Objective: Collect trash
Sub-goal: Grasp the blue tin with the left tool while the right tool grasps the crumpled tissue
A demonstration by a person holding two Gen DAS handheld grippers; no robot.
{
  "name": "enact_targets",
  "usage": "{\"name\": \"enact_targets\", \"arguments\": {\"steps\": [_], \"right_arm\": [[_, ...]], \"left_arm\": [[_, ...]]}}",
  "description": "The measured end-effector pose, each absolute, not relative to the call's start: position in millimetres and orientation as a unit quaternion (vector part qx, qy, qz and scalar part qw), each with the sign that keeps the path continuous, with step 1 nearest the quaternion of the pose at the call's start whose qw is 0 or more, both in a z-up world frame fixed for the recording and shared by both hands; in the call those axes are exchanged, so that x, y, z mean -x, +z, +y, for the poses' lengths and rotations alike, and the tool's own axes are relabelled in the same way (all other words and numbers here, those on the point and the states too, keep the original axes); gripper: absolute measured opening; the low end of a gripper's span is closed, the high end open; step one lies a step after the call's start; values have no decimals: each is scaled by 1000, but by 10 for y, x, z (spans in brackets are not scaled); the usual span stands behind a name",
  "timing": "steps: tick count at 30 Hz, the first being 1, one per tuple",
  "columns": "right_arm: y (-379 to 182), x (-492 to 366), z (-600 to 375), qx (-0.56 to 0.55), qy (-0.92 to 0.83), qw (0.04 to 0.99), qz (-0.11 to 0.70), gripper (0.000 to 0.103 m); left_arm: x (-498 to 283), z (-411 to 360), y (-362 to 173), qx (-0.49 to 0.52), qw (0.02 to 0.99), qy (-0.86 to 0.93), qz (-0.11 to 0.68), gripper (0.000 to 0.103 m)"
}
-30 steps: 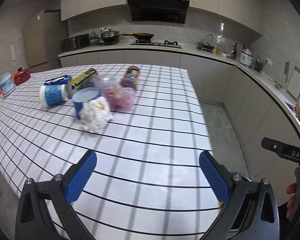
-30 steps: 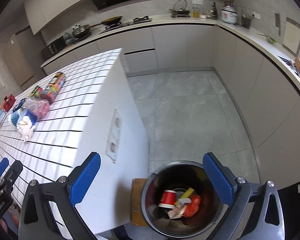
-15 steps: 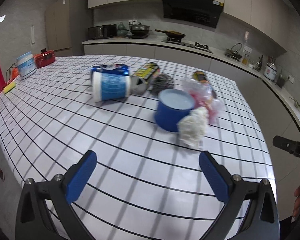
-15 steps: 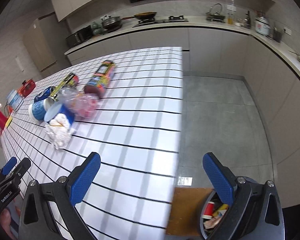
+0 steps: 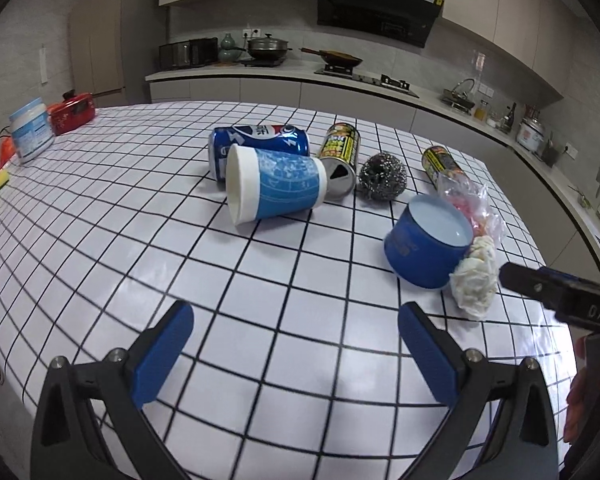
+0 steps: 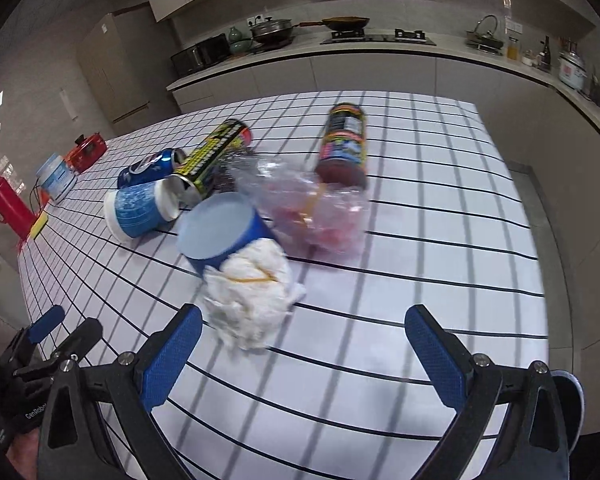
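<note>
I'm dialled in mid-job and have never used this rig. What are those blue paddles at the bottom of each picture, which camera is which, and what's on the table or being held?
The blue paddles are the fingers of two hand-held grippers; a person carries one in each hand. Each picture comes from a fisheye camera looking forward along its gripper. The left gripper and right gripper are both open and hold nothing. On the checked table lies the trash: a crumpled white paper wad, closest to the right gripper, touching a dark blue cup; a clear plastic bag; a tipped light blue cup; a blue soda can; two yellow-labelled cans; a steel scourer.
</note>
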State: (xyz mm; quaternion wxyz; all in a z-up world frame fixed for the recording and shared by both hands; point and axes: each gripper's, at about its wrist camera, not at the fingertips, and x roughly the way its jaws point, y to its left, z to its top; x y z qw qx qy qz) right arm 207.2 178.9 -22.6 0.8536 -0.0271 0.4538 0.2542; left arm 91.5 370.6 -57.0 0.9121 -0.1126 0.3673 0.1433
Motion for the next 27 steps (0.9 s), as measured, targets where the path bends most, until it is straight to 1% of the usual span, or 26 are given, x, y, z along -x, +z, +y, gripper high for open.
{"name": "enact_targets", "arguments": {"steps": [1, 3, 4, 6, 9, 13, 15, 21, 23, 24, 27], "right_arm": [[-255, -2082, 1873, 32, 251, 853, 456, 101], [-336, -2120, 2021, 36, 249, 849, 464, 94], [-385, -2140, 2076, 39, 247, 847, 469, 92], [-482, -2183, 2164, 46, 243, 841, 481, 83], [-564, -2230, 2173, 53, 229, 841, 488, 75], [-562, -2291, 2016, 41, 207, 849, 485, 71], [-558, -2329, 1926, 38, 196, 851, 486, 65], [-605, -2437, 1739, 10, 185, 847, 498, 63], [-608, -2449, 1735, 9, 187, 847, 498, 56], [-595, -2442, 1719, 13, 184, 849, 495, 54], [-544, -2424, 1606, 17, 172, 858, 483, 52]], "left_arm": [[-940, 3737, -576, 112, 913, 138, 368, 102], [-996, 3806, -596, 111, 913, 130, 370, 102], [-1017, 3839, -604, 112, 913, 126, 371, 102], [-1064, 3881, -621, 113, 914, 119, 372, 102], [-1138, 3897, -660, 113, 913, 107, 376, 102], [-1269, 3803, -687, 108, 915, 85, 380, 102], [-1331, 3721, -688, 104, 916, 70, 381, 102], [-1458, 3489, -688, 87, 918, 38, 385, 102], [-1500, 3425, -680, 83, 919, 29, 384, 102], [-1517, 3391, -678, 82, 920, 25, 383, 102], [-1588, 3293, -678, 77, 920, 13, 385, 102]]}}
